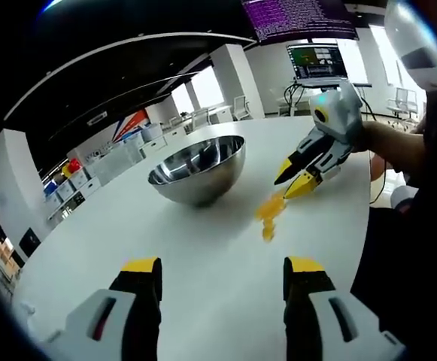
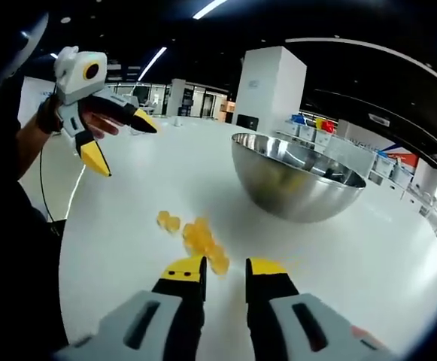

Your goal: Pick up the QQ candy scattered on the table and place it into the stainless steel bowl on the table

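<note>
1. The left gripper (image 1: 222,274) holds its fingers wide apart over bare desk (image 1: 203,248), gripping nothing.
2. The right gripper (image 2: 224,271) has its fingers a little apart, tips low at the near edge of the QQ candy (image 2: 199,239); whether they touch a piece cannot be told.
3. The candy pieces clump together, so an exact count is unclear; two lie slightly apart at the far left.
4. One stainless steel bowl (image 2: 304,184) stands just beyond the candy, to the right.
</note>
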The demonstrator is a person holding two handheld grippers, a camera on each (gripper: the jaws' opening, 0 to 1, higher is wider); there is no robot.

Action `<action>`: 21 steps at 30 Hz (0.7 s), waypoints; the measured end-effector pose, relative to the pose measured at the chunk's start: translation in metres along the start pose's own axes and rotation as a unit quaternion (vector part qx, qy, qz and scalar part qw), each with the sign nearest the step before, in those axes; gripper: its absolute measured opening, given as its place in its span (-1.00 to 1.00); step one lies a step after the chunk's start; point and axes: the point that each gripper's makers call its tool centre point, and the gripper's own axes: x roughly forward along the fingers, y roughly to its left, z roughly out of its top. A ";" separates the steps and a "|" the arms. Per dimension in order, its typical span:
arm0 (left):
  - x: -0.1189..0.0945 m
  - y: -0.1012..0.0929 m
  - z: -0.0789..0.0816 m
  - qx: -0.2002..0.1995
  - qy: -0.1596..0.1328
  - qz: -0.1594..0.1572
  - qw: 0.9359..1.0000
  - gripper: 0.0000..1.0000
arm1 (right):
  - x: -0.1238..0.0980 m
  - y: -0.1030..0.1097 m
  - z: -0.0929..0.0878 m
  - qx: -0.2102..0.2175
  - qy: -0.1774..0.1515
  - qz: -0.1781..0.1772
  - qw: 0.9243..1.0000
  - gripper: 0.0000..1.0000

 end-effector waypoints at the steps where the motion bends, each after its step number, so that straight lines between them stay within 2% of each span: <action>1: 0.000 0.000 0.000 0.000 0.000 0.000 1.000 0.30 | 0.000 -0.001 0.000 -0.002 -0.001 -0.001 1.000 -0.67; 21: -0.002 -0.004 -0.004 0.002 0.004 -0.002 1.000 0.29 | 0.004 0.002 -0.004 -0.015 0.004 0.002 1.000 -0.85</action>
